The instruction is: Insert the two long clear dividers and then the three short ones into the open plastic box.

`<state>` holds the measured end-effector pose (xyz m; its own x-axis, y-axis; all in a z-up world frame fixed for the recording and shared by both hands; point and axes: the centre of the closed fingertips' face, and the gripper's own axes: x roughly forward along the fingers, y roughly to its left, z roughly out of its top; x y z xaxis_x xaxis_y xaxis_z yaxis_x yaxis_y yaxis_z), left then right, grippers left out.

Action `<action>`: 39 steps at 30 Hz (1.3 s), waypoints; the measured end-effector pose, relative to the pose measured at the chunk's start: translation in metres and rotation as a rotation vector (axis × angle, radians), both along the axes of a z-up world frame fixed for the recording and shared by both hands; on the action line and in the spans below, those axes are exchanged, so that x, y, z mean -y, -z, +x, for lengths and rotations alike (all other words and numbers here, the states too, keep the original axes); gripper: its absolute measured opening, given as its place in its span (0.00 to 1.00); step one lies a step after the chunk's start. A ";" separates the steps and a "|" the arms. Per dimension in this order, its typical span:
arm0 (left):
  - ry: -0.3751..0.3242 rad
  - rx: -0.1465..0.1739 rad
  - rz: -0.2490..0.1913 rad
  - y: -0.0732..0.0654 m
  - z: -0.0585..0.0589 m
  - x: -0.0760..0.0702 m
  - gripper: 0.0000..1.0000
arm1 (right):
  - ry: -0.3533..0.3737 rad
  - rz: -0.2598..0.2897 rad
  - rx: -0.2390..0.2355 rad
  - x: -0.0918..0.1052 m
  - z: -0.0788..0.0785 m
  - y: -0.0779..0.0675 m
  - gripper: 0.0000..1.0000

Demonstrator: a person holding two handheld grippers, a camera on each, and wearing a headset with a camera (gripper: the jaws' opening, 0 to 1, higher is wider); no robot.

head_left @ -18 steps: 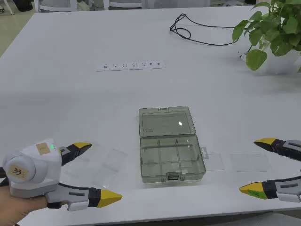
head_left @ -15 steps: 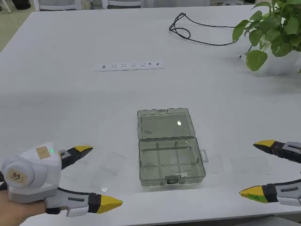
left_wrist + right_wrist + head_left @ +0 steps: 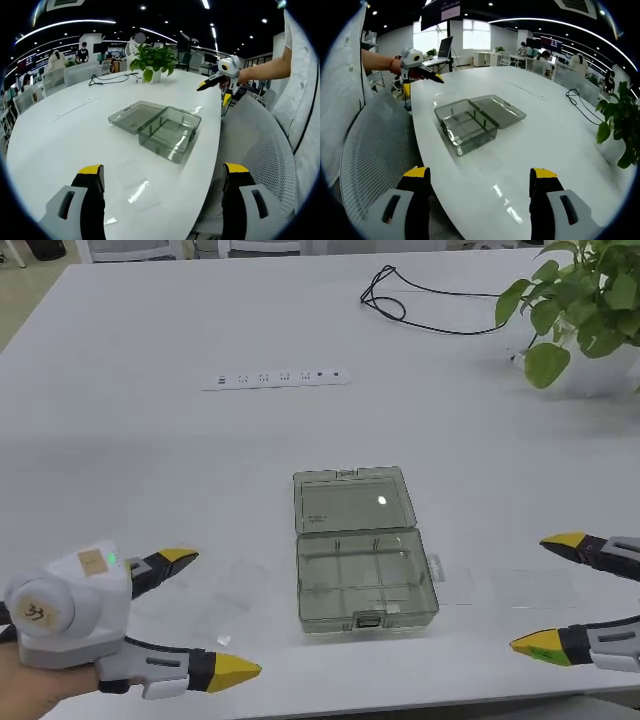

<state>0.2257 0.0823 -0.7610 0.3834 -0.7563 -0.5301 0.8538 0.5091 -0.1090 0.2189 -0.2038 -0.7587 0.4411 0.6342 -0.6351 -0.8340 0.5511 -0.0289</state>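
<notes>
The smoky clear plastic box (image 3: 366, 585) lies open near the table's front edge, its lid (image 3: 352, 500) folded back flat behind it. Faint lines cross the inside of the box. Clear dividers (image 3: 228, 590) lie flat on the table left of the box, and more clear dividers (image 3: 530, 585) lie to its right. My left gripper (image 3: 218, 613) hovers open over the left dividers. My right gripper (image 3: 535, 592) stands open around the right ones, holding nothing. The left gripper view shows the box (image 3: 169, 132) and a clear divider (image 3: 137, 187) between its jaws. In the right gripper view the box (image 3: 465, 125) lies ahead.
A white power strip (image 3: 277, 378) lies at mid table. A black cable (image 3: 420, 310) loops at the back, and a potted plant (image 3: 585, 305) stands at the back right. The white table (image 3: 150, 460) ends just below the grippers, with mesh chairs (image 3: 380, 150) there.
The head camera has shifted slightly. Both grippers stay open in much the same places beside the box.
</notes>
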 end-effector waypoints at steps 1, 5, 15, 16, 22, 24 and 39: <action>0.000 0.000 0.000 0.000 0.000 0.000 1.00 | 0.000 0.000 0.000 0.000 0.000 0.000 0.82; 0.000 -0.001 -0.001 0.000 0.001 0.000 1.00 | -0.001 0.000 -0.002 -0.001 0.000 0.001 0.82; 0.006 -0.001 0.002 0.001 0.003 0.001 1.00 | -0.001 0.000 -0.003 -0.001 0.002 0.003 0.82; 0.006 -0.002 0.002 0.001 0.003 0.001 1.00 | -0.001 -0.002 -0.003 -0.001 0.002 0.003 0.82; 0.010 -0.004 0.003 0.002 0.004 0.002 1.00 | -0.004 0.001 -0.005 -0.002 0.002 0.004 0.82; 0.011 -0.004 0.005 0.002 0.004 0.002 1.00 | -0.004 0.001 -0.006 -0.003 0.002 0.004 0.82; 0.001 -0.011 0.014 0.004 0.005 -0.002 0.99 | -0.003 0.006 -0.005 -0.004 0.000 0.003 0.81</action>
